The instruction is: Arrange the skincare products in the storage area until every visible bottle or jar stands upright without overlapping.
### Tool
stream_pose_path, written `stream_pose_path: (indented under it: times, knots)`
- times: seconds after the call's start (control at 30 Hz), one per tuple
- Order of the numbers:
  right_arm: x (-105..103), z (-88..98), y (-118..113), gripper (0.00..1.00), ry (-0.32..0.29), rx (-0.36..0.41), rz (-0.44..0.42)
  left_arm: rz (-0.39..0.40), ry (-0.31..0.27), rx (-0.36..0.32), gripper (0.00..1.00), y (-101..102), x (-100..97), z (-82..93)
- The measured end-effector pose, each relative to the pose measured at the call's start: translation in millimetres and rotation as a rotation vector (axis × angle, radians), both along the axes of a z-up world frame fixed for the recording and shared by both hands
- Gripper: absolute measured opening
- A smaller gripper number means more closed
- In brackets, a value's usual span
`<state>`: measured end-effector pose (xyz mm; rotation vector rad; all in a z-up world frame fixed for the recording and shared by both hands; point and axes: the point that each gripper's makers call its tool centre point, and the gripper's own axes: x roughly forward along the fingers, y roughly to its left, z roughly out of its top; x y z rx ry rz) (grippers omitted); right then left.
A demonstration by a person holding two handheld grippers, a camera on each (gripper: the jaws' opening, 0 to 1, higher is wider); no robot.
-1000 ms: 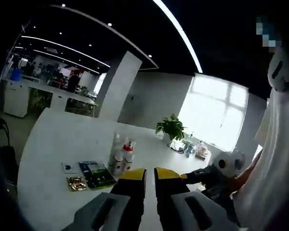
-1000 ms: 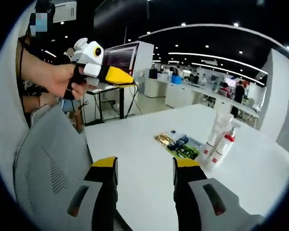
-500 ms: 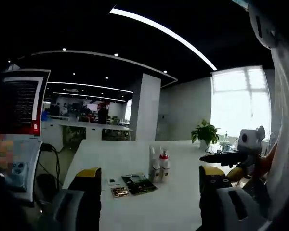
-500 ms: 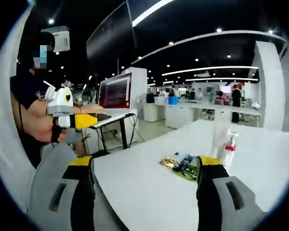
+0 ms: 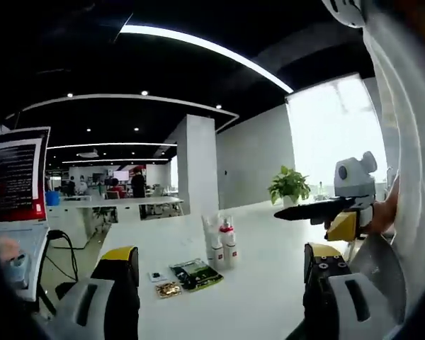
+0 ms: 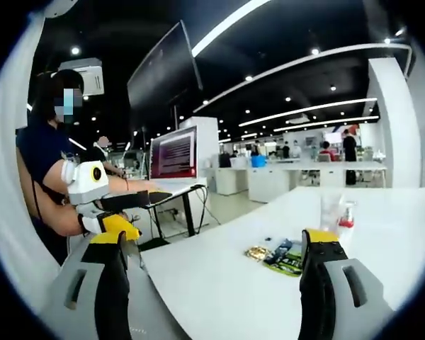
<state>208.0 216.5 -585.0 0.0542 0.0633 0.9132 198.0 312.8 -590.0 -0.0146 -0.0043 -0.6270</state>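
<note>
1. Left gripper, seen in the left gripper view, is holding its two yellow-tipped jaws spread wide apart with nothing between them, hanging above the near edge of the white table.
2. Two skincare bottles are standing upright on that table, side by side and touching or nearly so; one is wearing a red pump top. They are sitting well beyond the jaws, roughly between them.
3. Just beside the bottles, on the side nearer the camera, a green-and-black flat packet is lying on the table, with a small gold sachet and a tiny dark item next to it.
4. Beyond the bottles, a potted plant is standing before a bright window, and a white pillar is rising behind them. A monitor is glowing far off to their left.
5. The right gripper is entering from the right of the bottles, held in a hand, its dark jaws looking closed, though I cannot tell for sure.
6. Right gripper, in the right gripper view, is keeping its jaws wide open and empty above the table.
7. The bottles are standing beyond the right jaw, partly blurred; the flat packet and gold sachet are lying in front of them.
8. Left of the bottles, the left gripper is showing in a person's hand, with a monitor on a desk behind it.
</note>
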Motion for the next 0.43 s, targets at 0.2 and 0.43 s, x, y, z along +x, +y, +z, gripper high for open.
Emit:
stream_pose_path:
  times: [0.2,0.43]
  knots:
    - [8.2,6.1,-13.9,0.99,0.003,0.045,-0.065,-0.044,0.012,0.037,1.0,-8.8,-7.1,-9.6]
    - [17.0,7.1,-27.1,0.99,0.025,0.075,-0.12,0.016,0.014,-0.015,1.0,4.2,0.1,-1.9]
